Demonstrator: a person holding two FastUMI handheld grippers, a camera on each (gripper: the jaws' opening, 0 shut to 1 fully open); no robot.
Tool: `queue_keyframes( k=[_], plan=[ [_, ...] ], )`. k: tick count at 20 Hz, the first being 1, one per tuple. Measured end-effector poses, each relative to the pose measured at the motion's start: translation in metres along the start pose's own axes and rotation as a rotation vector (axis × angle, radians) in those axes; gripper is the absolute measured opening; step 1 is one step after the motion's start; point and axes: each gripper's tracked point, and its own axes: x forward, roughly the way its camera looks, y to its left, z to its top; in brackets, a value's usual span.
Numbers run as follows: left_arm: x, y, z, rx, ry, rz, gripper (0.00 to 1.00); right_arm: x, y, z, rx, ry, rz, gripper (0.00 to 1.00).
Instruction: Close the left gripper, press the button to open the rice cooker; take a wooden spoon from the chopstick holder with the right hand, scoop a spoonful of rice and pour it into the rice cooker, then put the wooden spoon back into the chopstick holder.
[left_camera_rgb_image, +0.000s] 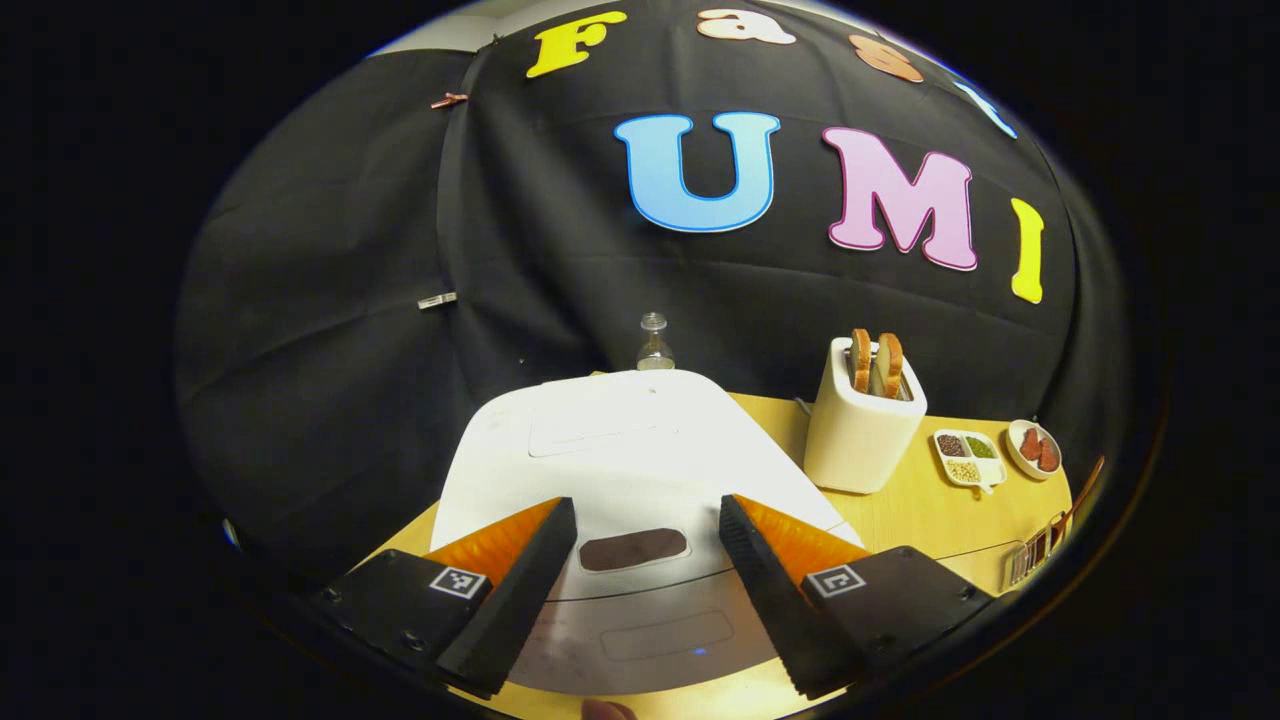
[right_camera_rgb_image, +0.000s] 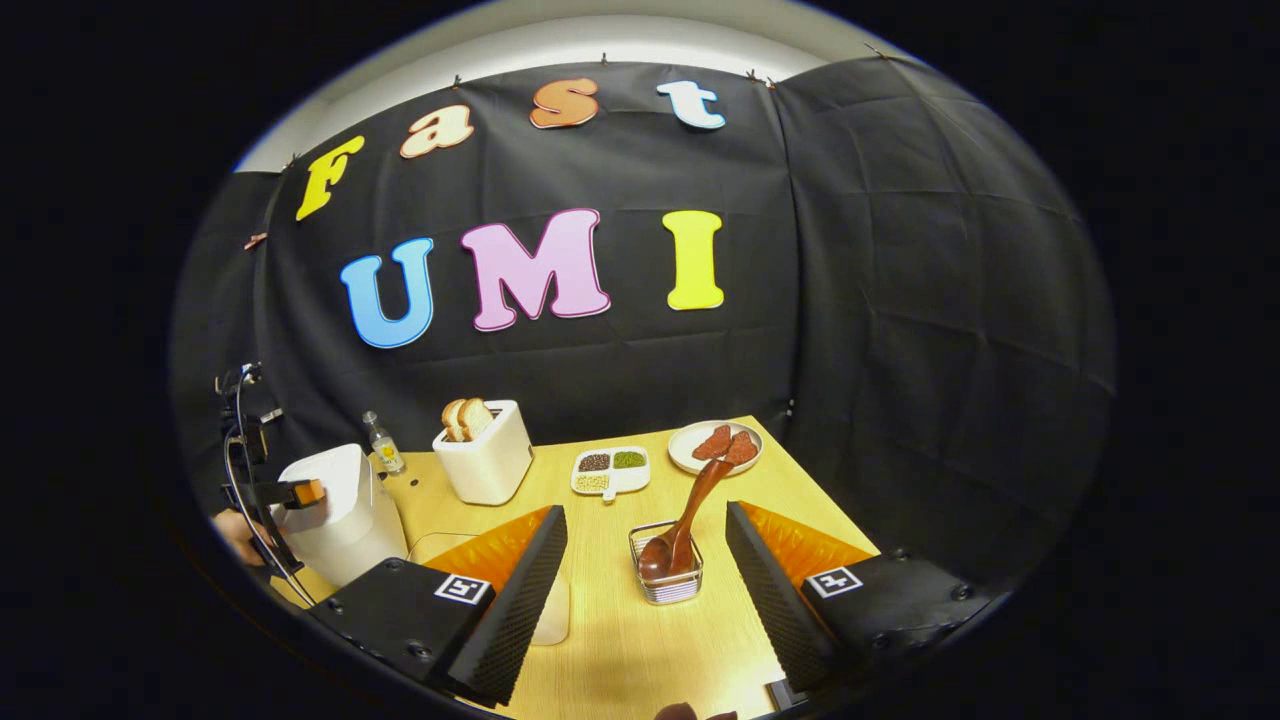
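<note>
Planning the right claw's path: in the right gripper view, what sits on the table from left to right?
Rice cooker → small glass bottle → toaster with bread → divided dish of grains → chopstick holder with the wooden spoon → plate of reddish pieces.

Black cloth wall (right_camera_rgb_image: 900, 330) (creased), wooden table (right_camera_rgb_image: 620, 620).

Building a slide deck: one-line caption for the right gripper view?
Open right gripper faces the wooden spoon standing in the chopstick holder.

Staged kitchen booth: black cloth wall (right_camera_rgb_image: 900, 300), toaster (right_camera_rgb_image: 487, 462), wooden table (right_camera_rgb_image: 620, 620)
</note>
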Motion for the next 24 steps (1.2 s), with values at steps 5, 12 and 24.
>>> queue_keyframes(
  k=[5, 12, 24],
  plan=[
    [-0.026, -0.005, 0.032, 0.013, -0.097, -0.07, 0.98, -0.002, 0.016, 0.037, -0.031, -0.076, 0.033, 0.99],
    [-0.107, -0.029, 0.078, 0.035, -0.282, -0.216, 0.98, -0.004, 0.059, 0.088, -0.136, -0.182, 0.12, 0.98],
    [-0.212, -0.028, 0.116, 0.068, -0.471, -0.377, 0.98, -0.013, 0.11, 0.098, -0.191, -0.256, 0.187, 0.99]
  ],
)
